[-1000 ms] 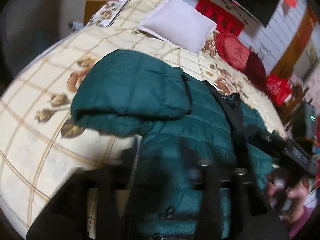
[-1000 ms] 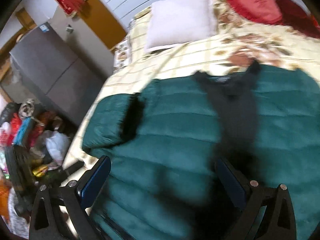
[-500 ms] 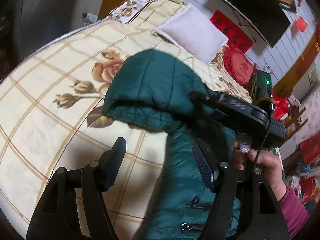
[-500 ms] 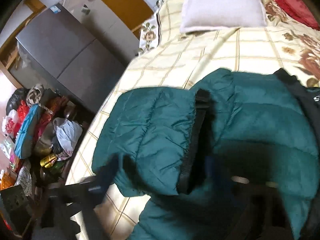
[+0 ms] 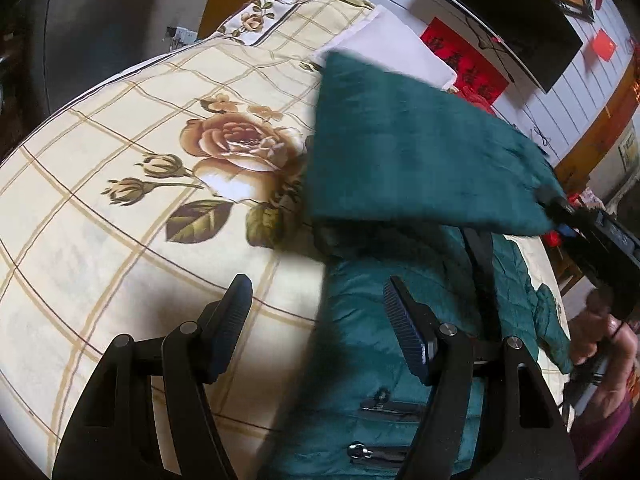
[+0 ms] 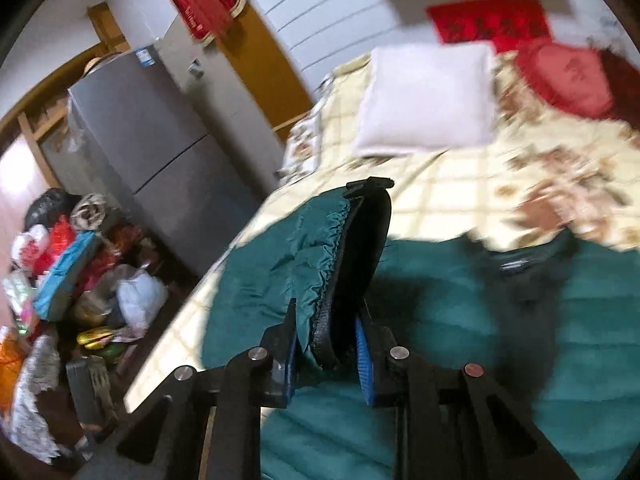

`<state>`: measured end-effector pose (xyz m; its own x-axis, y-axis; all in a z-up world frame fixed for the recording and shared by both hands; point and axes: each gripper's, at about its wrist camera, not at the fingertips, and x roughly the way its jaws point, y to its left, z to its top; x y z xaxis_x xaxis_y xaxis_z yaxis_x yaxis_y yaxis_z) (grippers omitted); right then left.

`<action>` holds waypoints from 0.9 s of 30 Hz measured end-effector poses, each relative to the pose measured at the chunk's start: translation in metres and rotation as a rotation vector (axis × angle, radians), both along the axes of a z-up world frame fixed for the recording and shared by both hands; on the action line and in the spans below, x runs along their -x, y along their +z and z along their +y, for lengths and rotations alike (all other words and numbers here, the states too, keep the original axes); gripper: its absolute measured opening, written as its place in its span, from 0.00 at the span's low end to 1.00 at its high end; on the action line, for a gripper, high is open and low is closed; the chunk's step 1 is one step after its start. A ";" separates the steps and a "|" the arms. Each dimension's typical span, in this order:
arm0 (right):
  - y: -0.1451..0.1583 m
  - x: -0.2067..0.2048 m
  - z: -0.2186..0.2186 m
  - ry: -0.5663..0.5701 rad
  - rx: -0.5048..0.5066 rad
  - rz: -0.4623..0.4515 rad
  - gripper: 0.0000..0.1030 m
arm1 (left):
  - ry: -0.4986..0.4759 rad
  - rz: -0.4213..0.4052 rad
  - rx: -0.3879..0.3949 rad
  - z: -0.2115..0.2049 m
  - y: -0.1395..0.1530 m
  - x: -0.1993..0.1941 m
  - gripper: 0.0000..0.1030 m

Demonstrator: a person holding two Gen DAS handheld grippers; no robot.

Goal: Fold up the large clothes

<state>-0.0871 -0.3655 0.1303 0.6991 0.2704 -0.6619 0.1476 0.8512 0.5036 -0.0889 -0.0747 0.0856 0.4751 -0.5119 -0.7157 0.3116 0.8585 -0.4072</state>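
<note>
A dark green puffer jacket [image 5: 404, 320] lies on the bed, zipped pockets toward me. My right gripper [image 6: 326, 354] is shut on the jacket's sleeve [image 6: 304, 256] at its black-lined cuff [image 6: 360, 248] and holds it lifted over the jacket body [image 6: 480, 320]. In the left wrist view the raised sleeve [image 5: 416, 148] stretches across to the right gripper [image 5: 560, 208]. My left gripper [image 5: 316, 320] is open and empty, low over the jacket's left edge and the bedspread.
The bed has a cream checked bedspread [image 5: 120, 200] with rose prints, a white pillow [image 6: 428, 96] and a red cushion [image 6: 568, 80] at the head. A grey fridge [image 6: 152, 152] and a pile of bags [image 6: 72, 264] stand left of the bed.
My right gripper has closed on the sleeve cuff and lifted the sleeve up and across the jacket. My left gripper has stayed open and shifted a little closer to the bed.
</note>
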 end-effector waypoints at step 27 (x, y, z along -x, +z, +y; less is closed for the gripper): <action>-0.076 0.130 -0.156 -0.383 0.191 0.402 0.22 | -0.060 -0.130 -0.225 -0.125 0.007 -0.009 0.66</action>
<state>-0.2172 -0.5220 0.0542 0.4075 -0.1024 -0.9075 0.6106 0.7695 0.1873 -0.0798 -0.1999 0.0927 0.5445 -0.3765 -0.7495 0.4019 0.9014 -0.1609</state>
